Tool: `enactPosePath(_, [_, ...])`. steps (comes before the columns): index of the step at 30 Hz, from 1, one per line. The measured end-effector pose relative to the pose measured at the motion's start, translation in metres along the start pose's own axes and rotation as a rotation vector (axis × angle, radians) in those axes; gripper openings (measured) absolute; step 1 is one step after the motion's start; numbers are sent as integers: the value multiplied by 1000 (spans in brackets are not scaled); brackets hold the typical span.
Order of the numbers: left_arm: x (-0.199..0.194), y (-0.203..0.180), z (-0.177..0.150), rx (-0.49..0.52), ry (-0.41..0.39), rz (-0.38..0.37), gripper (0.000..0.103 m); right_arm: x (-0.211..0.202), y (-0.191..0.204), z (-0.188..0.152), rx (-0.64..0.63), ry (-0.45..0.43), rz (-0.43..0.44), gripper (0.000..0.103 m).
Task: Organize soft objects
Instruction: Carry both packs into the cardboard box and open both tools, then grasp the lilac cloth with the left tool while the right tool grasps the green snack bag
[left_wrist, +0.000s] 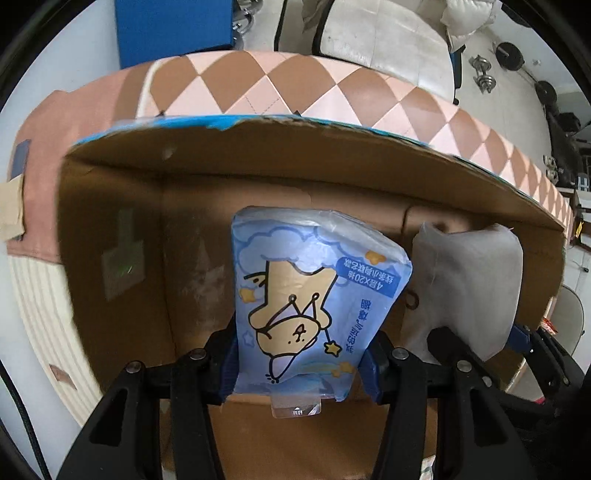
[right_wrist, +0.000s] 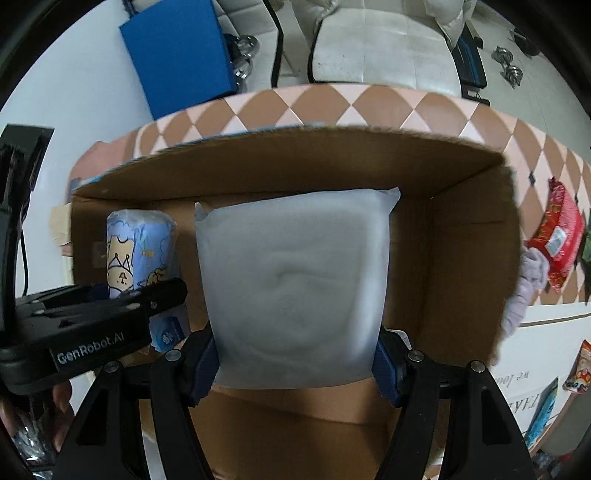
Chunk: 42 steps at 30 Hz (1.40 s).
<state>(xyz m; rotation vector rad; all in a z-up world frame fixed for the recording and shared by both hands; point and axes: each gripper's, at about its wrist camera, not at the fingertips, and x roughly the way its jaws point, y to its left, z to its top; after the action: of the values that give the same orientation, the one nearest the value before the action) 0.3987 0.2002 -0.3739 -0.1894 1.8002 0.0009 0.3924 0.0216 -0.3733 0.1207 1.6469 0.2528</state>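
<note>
In hand: left gripper (left_wrist: 301, 363) pinches blue tissue pack (left_wrist: 314, 295); right gripper (right_wrist: 295, 363) pinches white pad (right_wrist: 295, 288). Both over box (right_wrist: 461, 258), unreleased. Outstanding: red pack (right_wrist: 559, 243), right worktop.

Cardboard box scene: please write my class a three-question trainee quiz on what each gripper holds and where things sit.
1. True or false: the left gripper is shut on the blue tissue pack.
2. What does the right gripper hold? A) a red snack bag B) the white padded pouch C) nothing
3. Fill in: both held items hang over the open ______.

Key:
1. True; its fingers press both sides of the pack.
2. B; the red snack bag lies outside, on the checkered cloth.
3. cardboard box.
</note>
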Motion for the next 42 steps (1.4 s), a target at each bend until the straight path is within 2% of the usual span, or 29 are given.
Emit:
enactPosePath(3, [13,-8,7,16,22,-30,51,11,-1,1,8,9,0,71])
enactPosePath(7, [23,-21,10,62,38,-10,52,18,0,2,19,16,16,72])
enactPosePath(9, [23,-24,8,61,48,-37,54,21,0,3,13,18,15,75])
enactPosePath(12, [16,-26,5,61,30,-55,68,14,-1,0,20,4,14,85])
enactPosePath(13, [12,-28,2,61,16,-53,77,11,-1,-1,21,1,9,88])
enactPosePath(14, [9,-27,0,60,9,-52,80,7,-1,-2,21,-2,0,92])
enactPosePath(17, [-1,-33,-10,61,-26,-33,93,-5,3,-6,9,-19,-32,96])
enactPosePath(18, [-5,-34,-15,62,-40,-24,96,-10,5,-8,5,-27,-45,102])
enactPosePath(19, [-10,-36,-22,63,-60,-16,98,-12,6,-9,2,-32,-55,103])
enactPosePath(24, [-33,-30,-56,47,-151,0,99,-25,15,-24,-6,-76,-105,103])
enactPosePath(31, [-53,-16,-114,28,-281,47,100,-39,25,-71,-15,-138,-130,103])
enactPosePath(37, [-61,-5,-144,8,-333,70,100,-57,37,-116,-47,-196,-131,103])
enactPosePath(42, [-81,-7,-174,-22,-375,72,100,-76,35,-144,-57,-229,-96,103])
